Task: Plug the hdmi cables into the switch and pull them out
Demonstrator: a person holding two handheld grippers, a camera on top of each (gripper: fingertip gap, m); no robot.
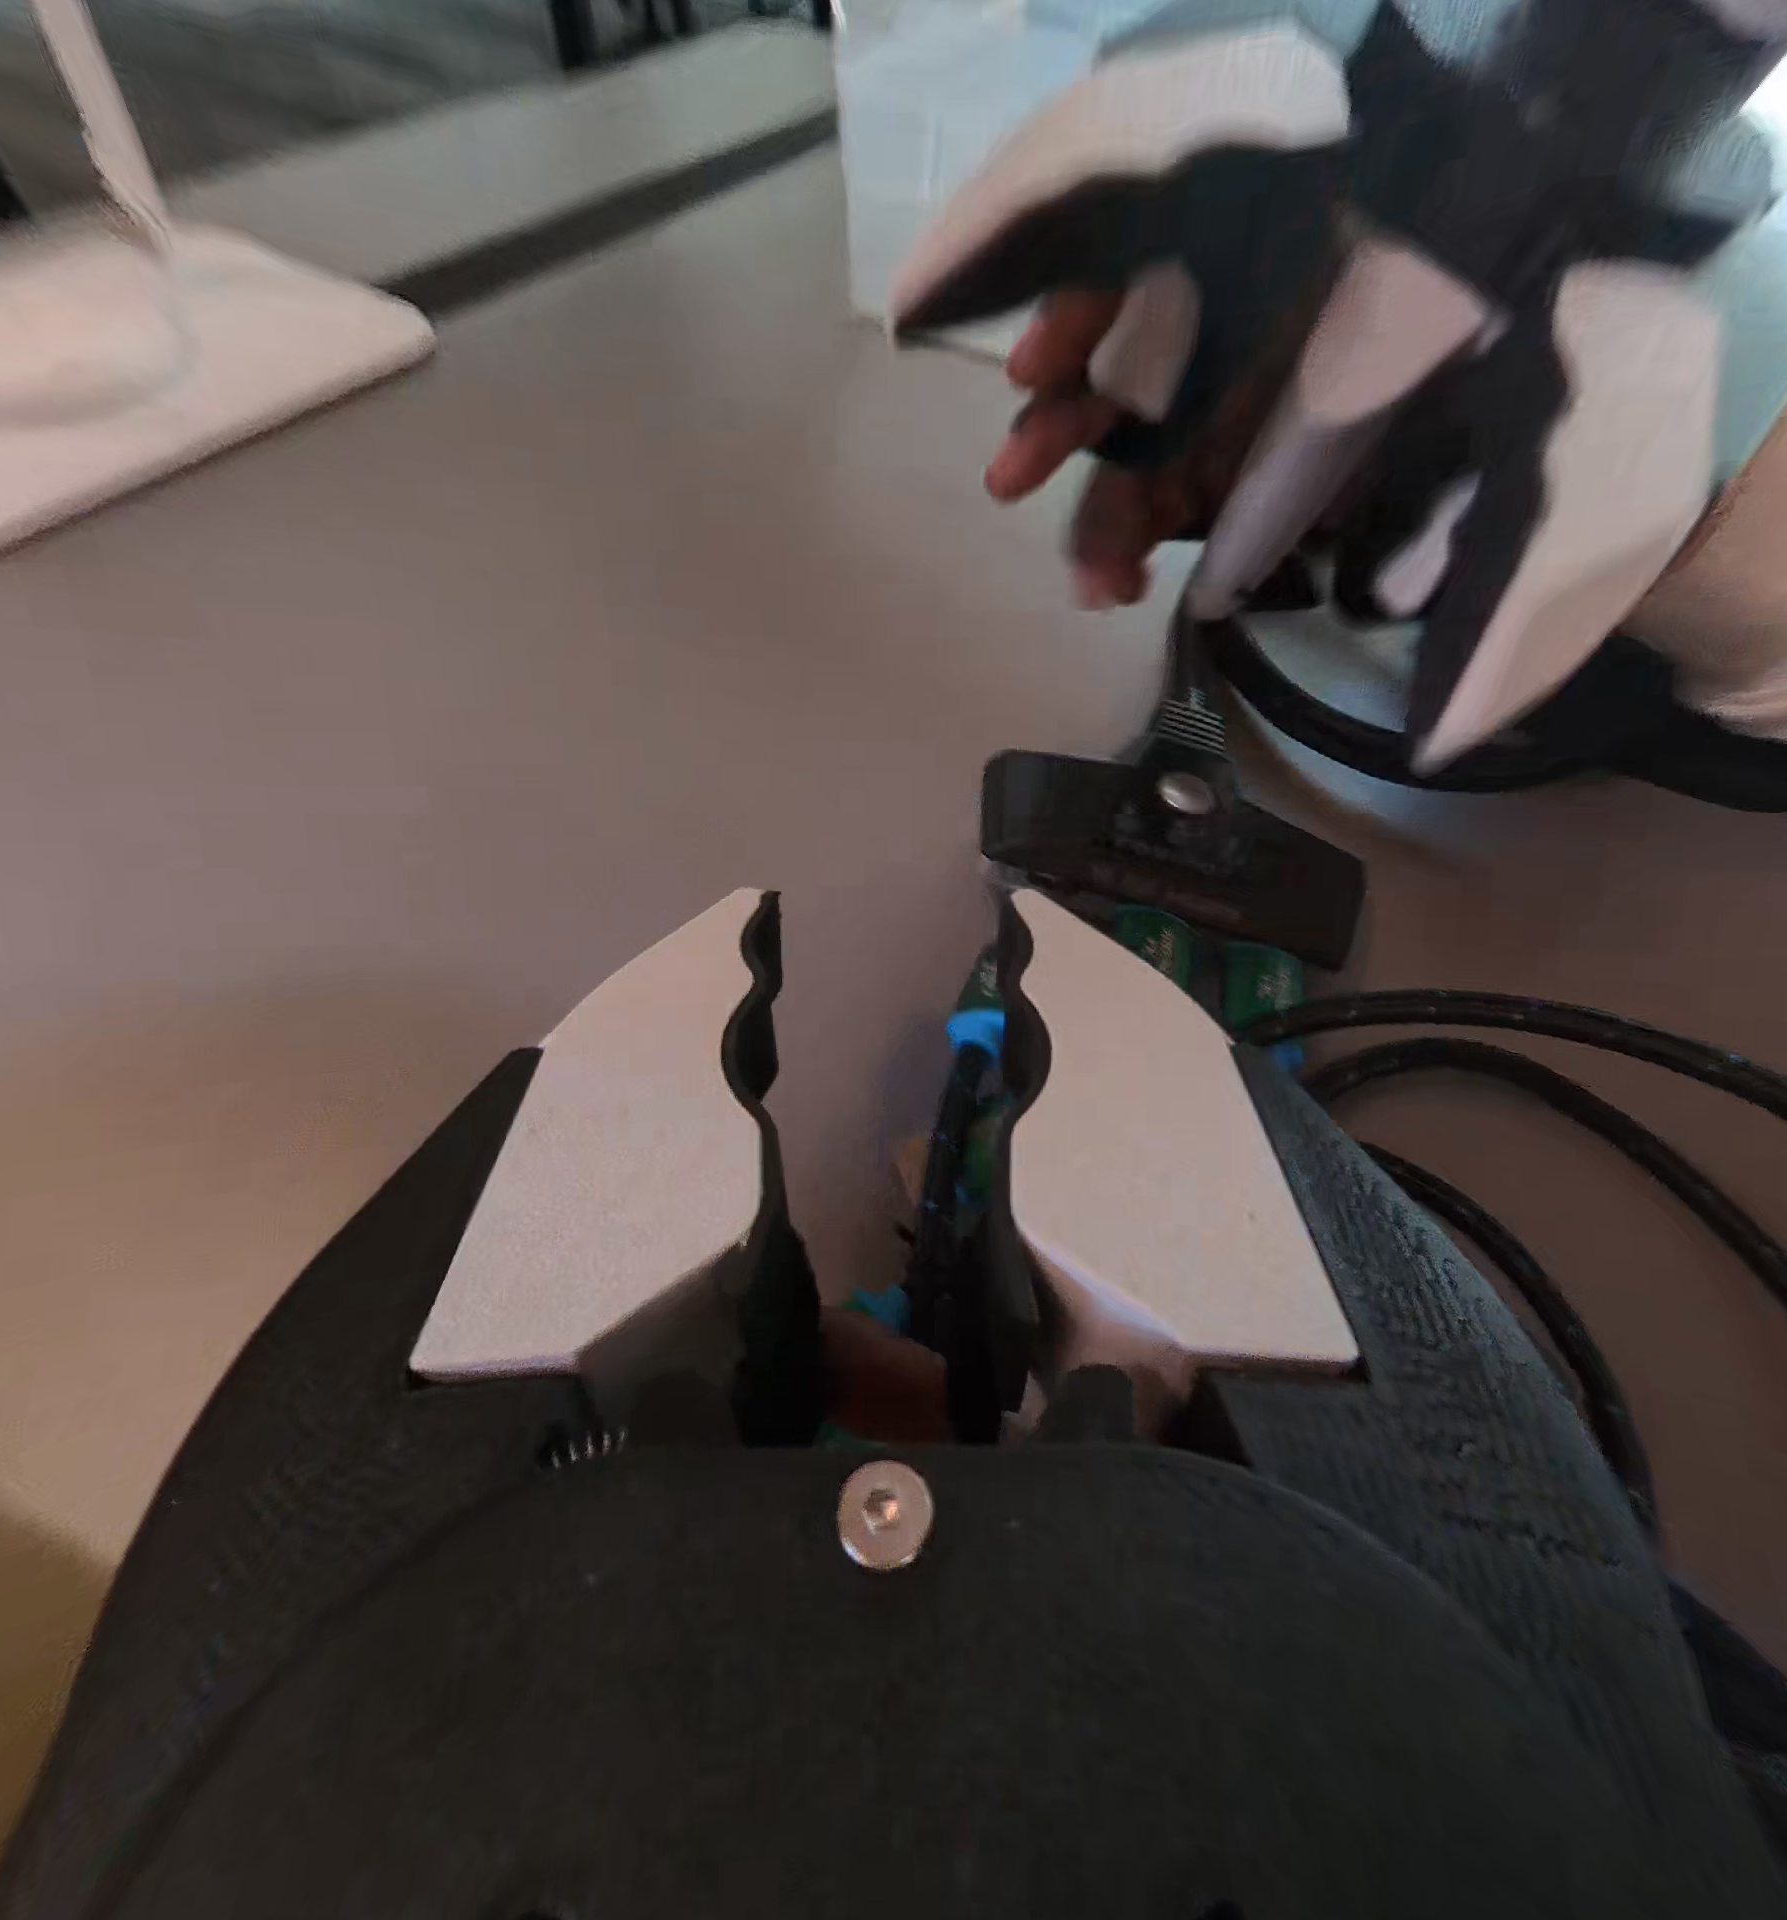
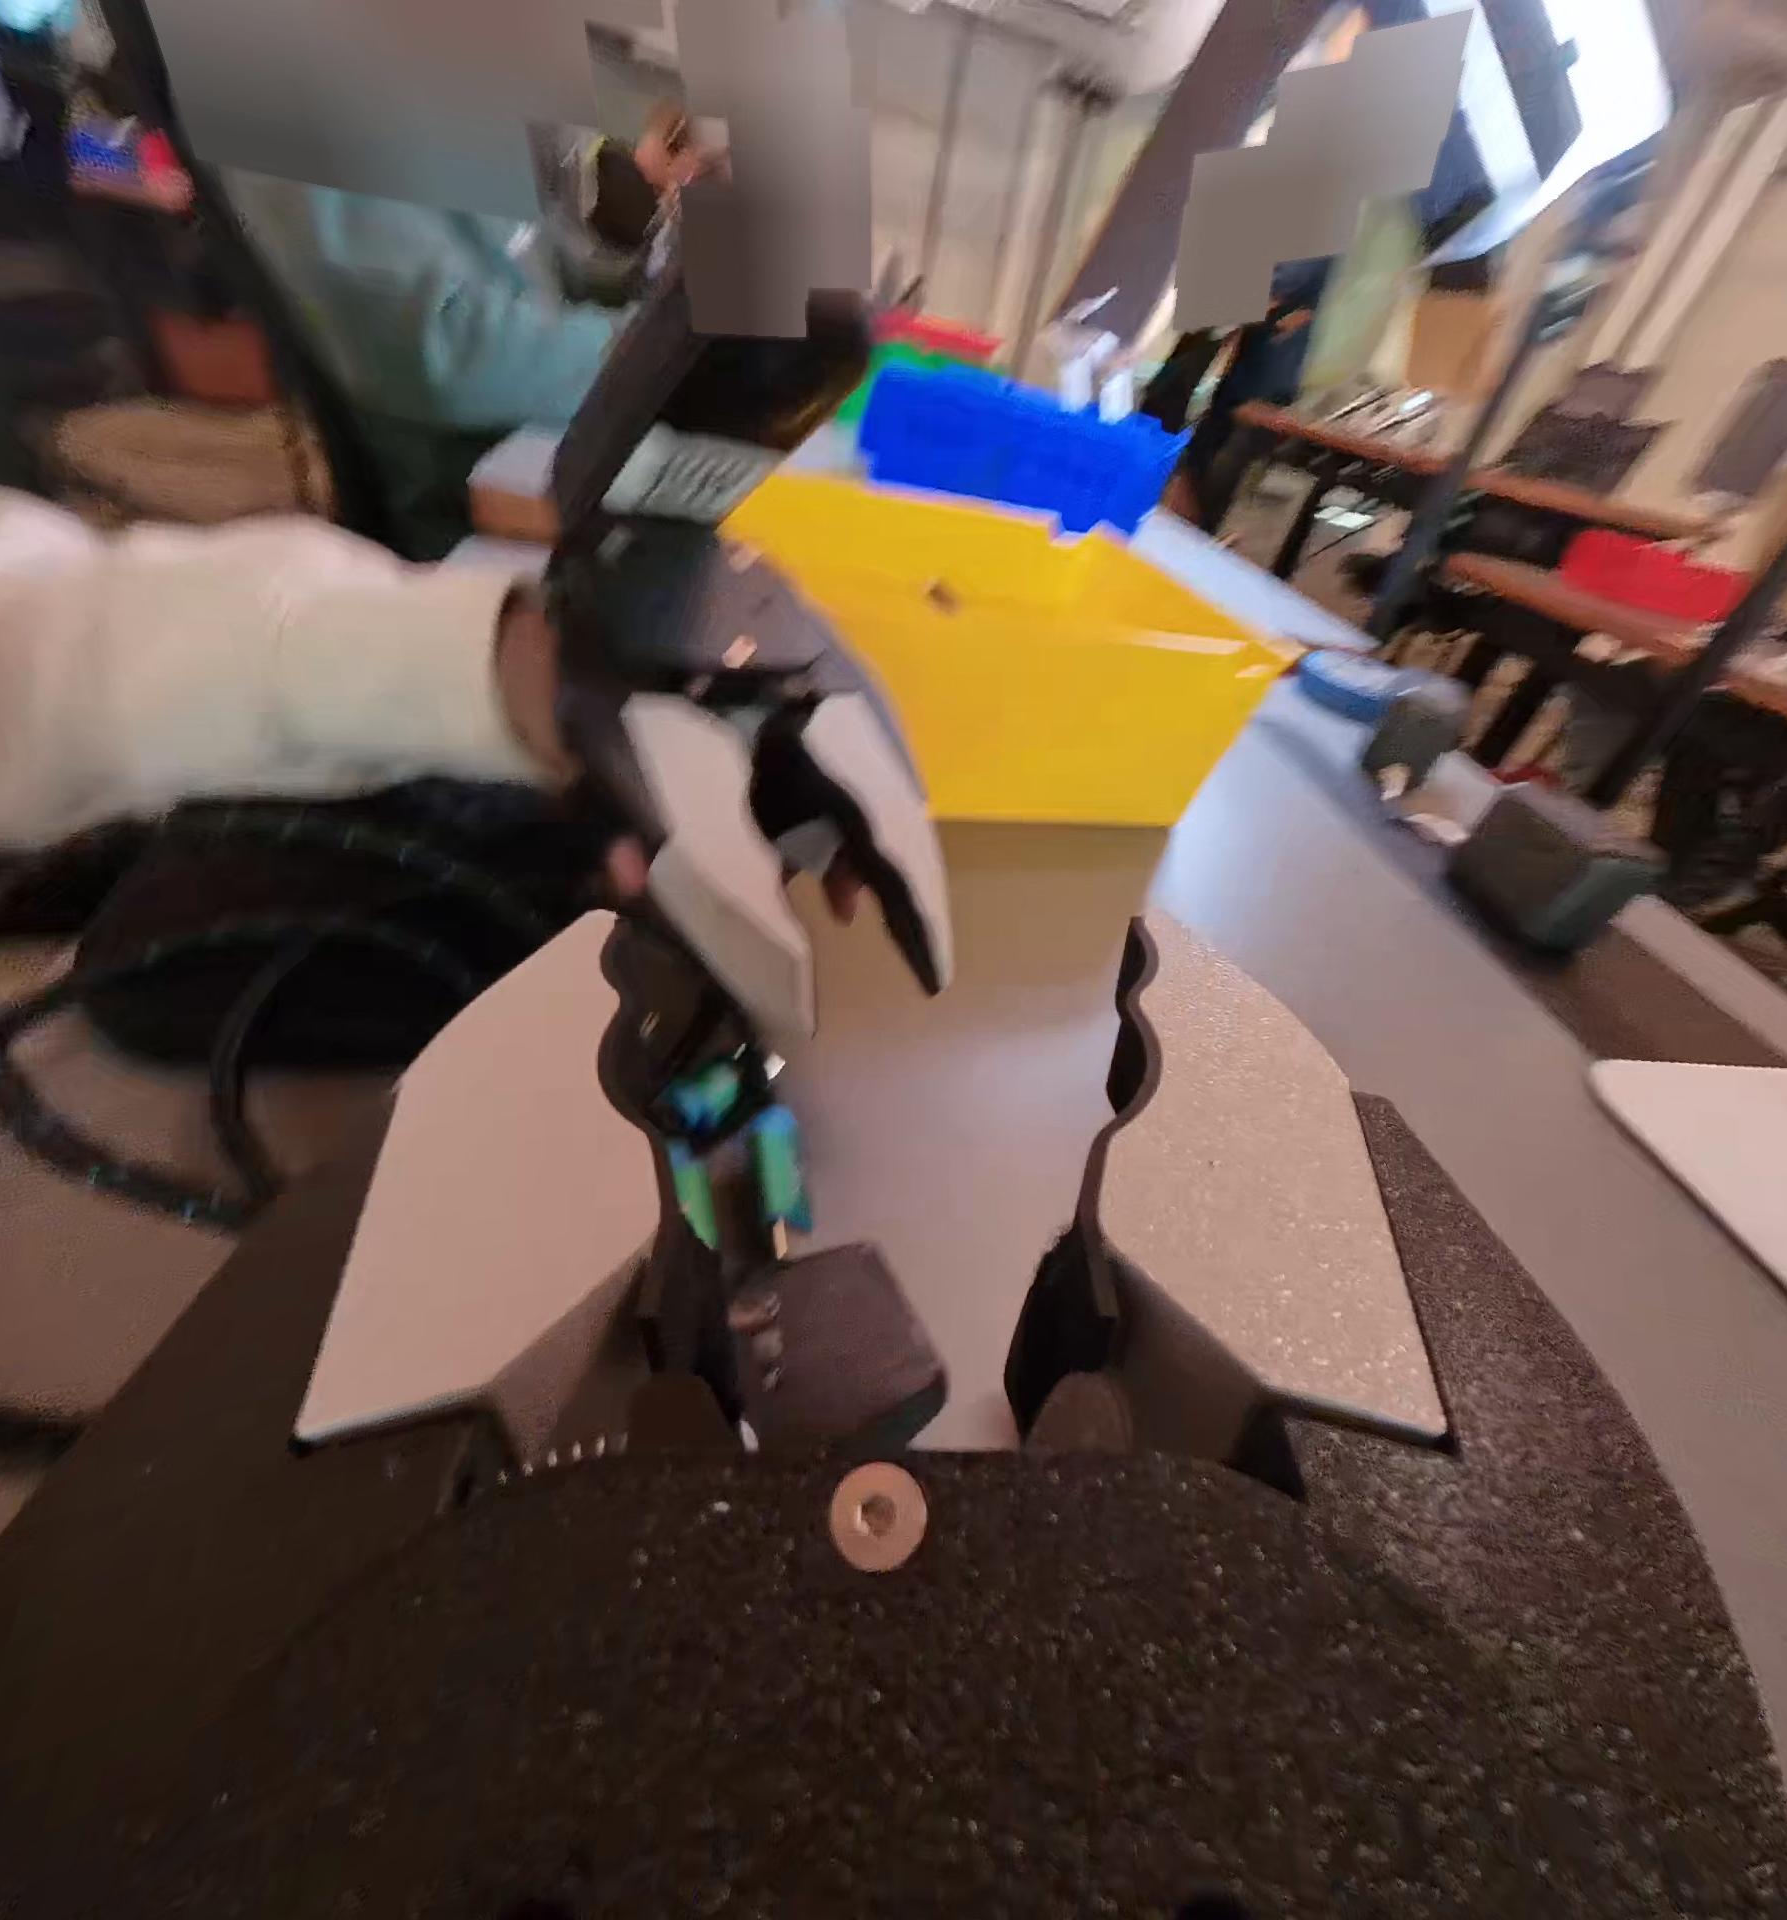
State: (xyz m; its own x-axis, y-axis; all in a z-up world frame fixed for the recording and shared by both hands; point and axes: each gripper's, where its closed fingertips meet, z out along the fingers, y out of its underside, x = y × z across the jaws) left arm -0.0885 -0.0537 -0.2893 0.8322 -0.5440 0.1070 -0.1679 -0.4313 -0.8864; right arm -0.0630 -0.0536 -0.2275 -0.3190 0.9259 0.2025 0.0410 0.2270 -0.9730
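The black HDMI switch [image 1: 1169, 862] with a silver button lies on the grey table just right of my left gripper's tips. Green-shelled HDMI plugs [image 1: 1263, 977] sit against its near edge. A third cable with a blue collar [image 1: 972, 1039] runs between my left gripper's [image 1: 894, 914] open fingers, close to the right one. My right gripper [image 1: 1320, 681] hovers open above and behind the switch. In the right wrist view my right gripper [image 2: 873, 935] is wide open over the switch [image 2: 837, 1340] and green plugs [image 2: 780, 1153]. The left gripper [image 2: 863, 987] is open beyond them.
Black cables [image 1: 1595, 1049] loop on the table at the right and coil in the right wrist view [image 2: 245, 935]. A white monitor stand base [image 1: 141, 364] stands at the far left. Yellow [image 2: 1024, 675] and blue [image 2: 1014, 447] bins stand behind the left gripper.
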